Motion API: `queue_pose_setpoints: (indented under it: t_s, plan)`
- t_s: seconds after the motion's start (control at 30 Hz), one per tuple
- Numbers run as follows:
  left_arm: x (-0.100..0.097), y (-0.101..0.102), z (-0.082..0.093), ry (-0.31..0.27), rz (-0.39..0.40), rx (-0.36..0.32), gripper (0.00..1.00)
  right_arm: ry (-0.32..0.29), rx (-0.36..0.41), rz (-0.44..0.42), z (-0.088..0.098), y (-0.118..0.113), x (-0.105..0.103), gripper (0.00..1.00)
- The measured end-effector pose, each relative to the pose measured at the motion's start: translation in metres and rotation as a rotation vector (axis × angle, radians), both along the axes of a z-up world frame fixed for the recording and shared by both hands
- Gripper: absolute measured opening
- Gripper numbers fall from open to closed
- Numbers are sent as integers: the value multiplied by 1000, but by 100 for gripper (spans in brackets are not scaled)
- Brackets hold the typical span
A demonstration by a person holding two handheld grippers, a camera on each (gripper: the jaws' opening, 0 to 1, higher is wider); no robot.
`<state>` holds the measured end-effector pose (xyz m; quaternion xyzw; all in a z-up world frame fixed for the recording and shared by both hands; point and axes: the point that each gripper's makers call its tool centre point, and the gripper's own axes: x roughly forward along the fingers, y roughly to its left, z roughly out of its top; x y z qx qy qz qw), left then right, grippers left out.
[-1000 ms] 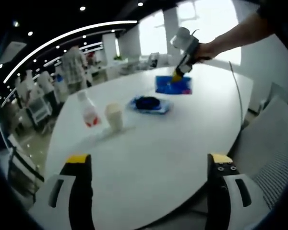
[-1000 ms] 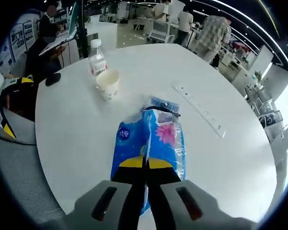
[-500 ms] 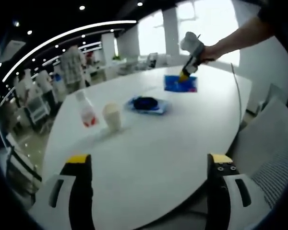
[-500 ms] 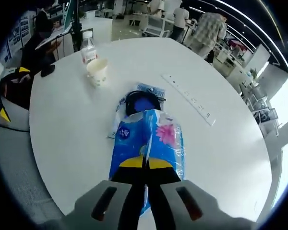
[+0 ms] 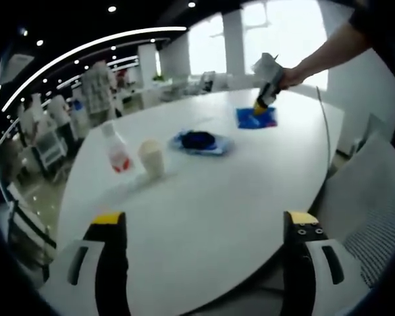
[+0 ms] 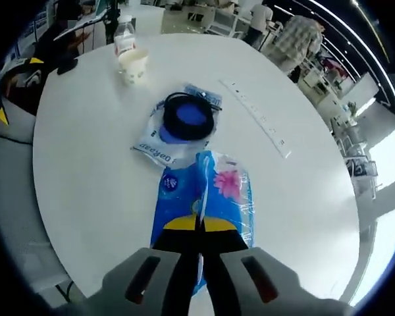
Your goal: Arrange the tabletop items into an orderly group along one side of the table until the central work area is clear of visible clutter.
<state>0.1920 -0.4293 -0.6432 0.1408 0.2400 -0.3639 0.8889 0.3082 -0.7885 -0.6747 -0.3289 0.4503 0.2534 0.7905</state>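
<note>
Looking over a round white desk (image 6: 85, 164) in an open office, my right tongs (image 6: 201, 227) clamp a blue tissue pack (image 6: 207, 191), label unreadable; my left tongs (image 5: 201, 227) stand apart

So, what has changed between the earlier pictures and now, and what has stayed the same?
The right gripper, still shut on the blue tissue pack, has carried it away from the cup and bottle, beyond the flat packet with the dark coil. The left gripper stays open. Cup, bottle and packet have not moved.
</note>
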Motion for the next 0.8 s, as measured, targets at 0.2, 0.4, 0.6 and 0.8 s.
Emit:
queue_pose_setpoints:
  t_s: [0.2, 0.4, 0.6, 0.8]
  plan:
    - [0, 0, -3, 12, -2, 17, 95, 30, -78, 99, -19, -10, -6, 0]
    - [0, 0, -5, 15, 1, 24, 94, 47, -120, 165, -32, -12, -6, 0]
    - [0, 1, -6, 19, 0, 37, 94, 63, -178, 243, -42, -16, -3, 0]
    - [0, 2, -10, 27, 2, 56, 93, 73, -238, 307, -53, -25, 3, 0]
